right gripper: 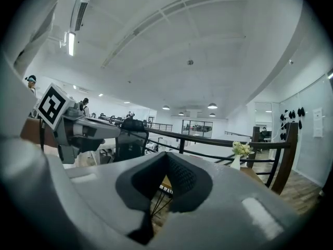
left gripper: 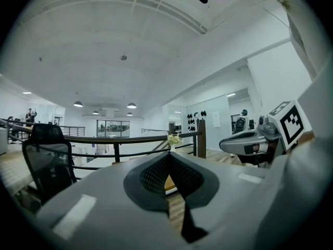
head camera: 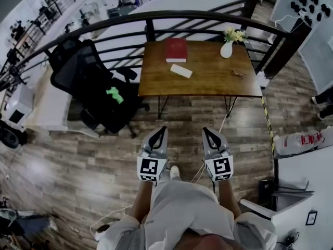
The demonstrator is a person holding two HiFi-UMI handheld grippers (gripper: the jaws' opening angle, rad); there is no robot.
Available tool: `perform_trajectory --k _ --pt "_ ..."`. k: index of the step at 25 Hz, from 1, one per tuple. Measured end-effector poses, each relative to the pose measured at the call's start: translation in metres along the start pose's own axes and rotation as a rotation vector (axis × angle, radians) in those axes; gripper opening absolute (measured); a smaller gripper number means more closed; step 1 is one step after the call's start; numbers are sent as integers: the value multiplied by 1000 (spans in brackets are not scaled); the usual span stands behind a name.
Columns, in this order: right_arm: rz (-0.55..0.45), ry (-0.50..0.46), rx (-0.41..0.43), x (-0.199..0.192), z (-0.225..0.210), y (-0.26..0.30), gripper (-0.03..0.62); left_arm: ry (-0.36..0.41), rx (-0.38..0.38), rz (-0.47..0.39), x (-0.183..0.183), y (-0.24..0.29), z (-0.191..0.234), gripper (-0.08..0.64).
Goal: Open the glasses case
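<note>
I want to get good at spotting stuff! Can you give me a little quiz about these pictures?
1. True or false: the white glasses case lies on the wooden table.
2. Fill in: the book next to the case is ___.
3. The left gripper and right gripper are: A shut and empty; B holding the case; C wide open.
Key: 1 true; 2 red; 3 A.

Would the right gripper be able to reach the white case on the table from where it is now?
Probably not yet: the right gripper hangs over the floor, well short of the table where the glasses case lies. Nothing blocks the way, so stepping closer should help.
</note>
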State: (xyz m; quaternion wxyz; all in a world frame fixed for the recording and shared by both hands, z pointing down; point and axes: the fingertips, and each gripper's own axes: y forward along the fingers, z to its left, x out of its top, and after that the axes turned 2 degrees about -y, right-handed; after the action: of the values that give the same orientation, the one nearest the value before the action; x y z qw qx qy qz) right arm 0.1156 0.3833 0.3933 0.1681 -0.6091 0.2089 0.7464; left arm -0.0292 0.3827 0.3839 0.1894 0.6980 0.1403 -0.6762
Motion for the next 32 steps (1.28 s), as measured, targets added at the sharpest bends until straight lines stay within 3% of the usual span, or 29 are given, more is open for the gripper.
perform_trajectory --k 12,20,32 --pt "-4 19 -42 17 3 59 3 3 -48 -40 12 36 56 20" --pt "15 22 -28 16 -5 91 3 -7 -35 -41 13 59 78 20" --pt "23 29 -1 19 -50 153 3 -20 -14 -22 22 127 104 20"
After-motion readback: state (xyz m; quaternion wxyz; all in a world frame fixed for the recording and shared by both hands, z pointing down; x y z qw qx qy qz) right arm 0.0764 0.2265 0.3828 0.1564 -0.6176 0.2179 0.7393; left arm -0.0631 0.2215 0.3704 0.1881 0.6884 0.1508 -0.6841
